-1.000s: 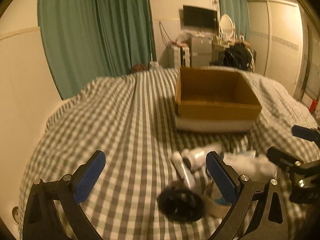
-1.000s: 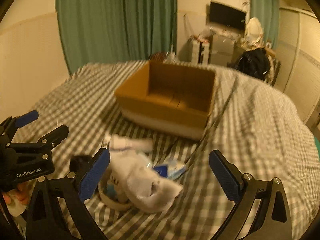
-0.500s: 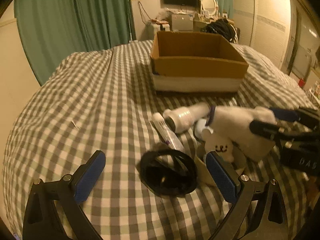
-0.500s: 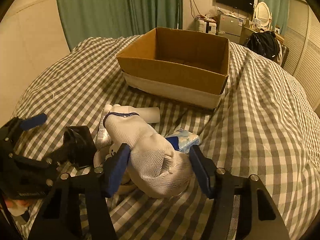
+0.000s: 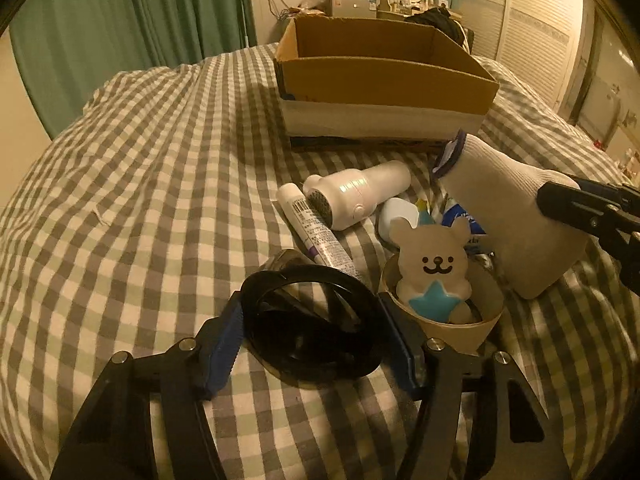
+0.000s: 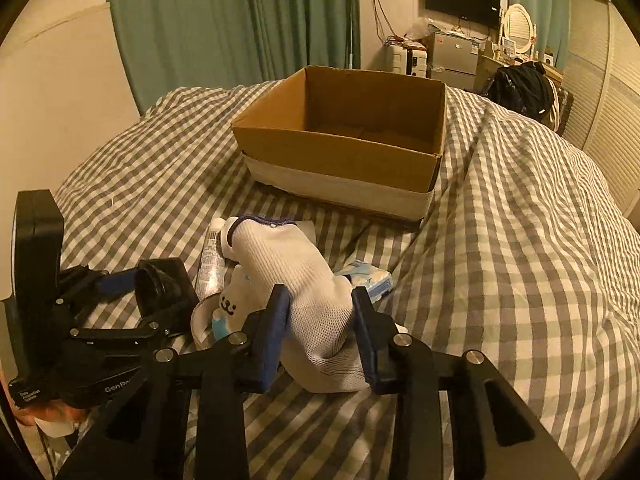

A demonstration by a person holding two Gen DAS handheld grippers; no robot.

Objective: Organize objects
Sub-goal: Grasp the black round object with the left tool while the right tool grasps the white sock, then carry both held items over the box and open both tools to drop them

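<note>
Both grippers have just closed: right gripper (image 6: 321, 322) pinches the white glove (image 6: 296, 280), left gripper (image 5: 316, 334) the black goggles (image 5: 312, 320). Next, likely lift both into the cardboard box (image 6: 340, 152).

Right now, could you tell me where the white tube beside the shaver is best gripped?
Grip the white tube across its narrow mid-body, coming from above on its open left side. It lies flat on the bedspread, with the shaver crowding its right.

My right fingers (image 6: 362, 332) press into a white knitted cloth glove (image 6: 304, 280), rough and matt. The black ring (image 5: 312, 320) looks like glossy plastic. The box (image 5: 384, 76) is matt brown cardboard; the bed cover (image 5: 160, 168) is soft checked cloth.
</note>
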